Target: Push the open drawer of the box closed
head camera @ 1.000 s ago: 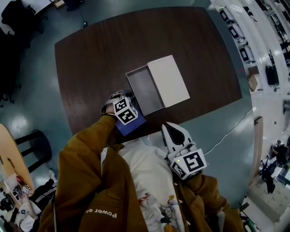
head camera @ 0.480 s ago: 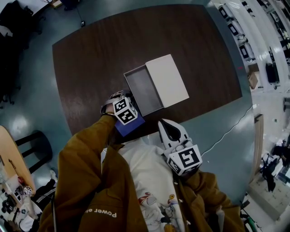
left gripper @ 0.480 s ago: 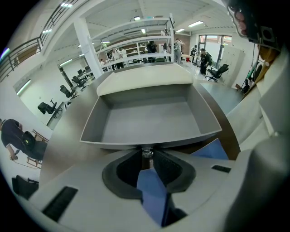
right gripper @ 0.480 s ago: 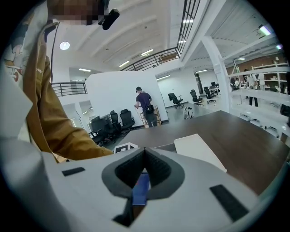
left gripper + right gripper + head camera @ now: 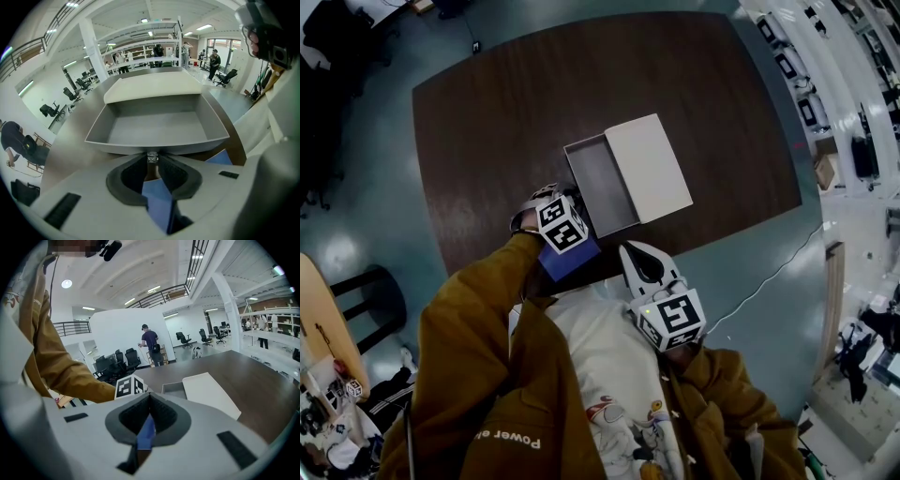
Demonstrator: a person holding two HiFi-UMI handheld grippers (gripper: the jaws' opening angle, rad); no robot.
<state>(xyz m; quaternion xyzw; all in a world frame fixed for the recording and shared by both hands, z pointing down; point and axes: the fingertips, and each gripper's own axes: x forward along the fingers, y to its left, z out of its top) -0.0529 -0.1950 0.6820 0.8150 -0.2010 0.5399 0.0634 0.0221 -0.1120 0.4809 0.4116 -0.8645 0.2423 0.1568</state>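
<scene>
A white box (image 5: 649, 167) lies on the dark brown table (image 5: 487, 122), and its grey drawer (image 5: 602, 185) stands pulled out toward me, empty. My left gripper (image 5: 572, 210) is at the drawer's front wall. In the left gripper view the jaws have just been closing, and my left gripper (image 5: 152, 159) has its tips on the small shiny knob (image 5: 152, 156) at the middle of the drawer front (image 5: 154, 143). My right gripper (image 5: 631, 253) hangs off the table's near edge, short of the box, shut with nothing held. The right gripper view shows the box (image 5: 208, 392) and drawer (image 5: 173, 389) ahead.
A blue flat sheet (image 5: 572, 261) lies on the table under my left gripper, by the near edge. My brown sleeve (image 5: 478, 319) reaches across from the lower left. Office chairs, shelves and people stand far off around the table (image 5: 70, 150).
My right gripper has drifted left and lower, nearer the table's near edge. My left gripper stays at the drawer front, and the drawer has not moved.
</scene>
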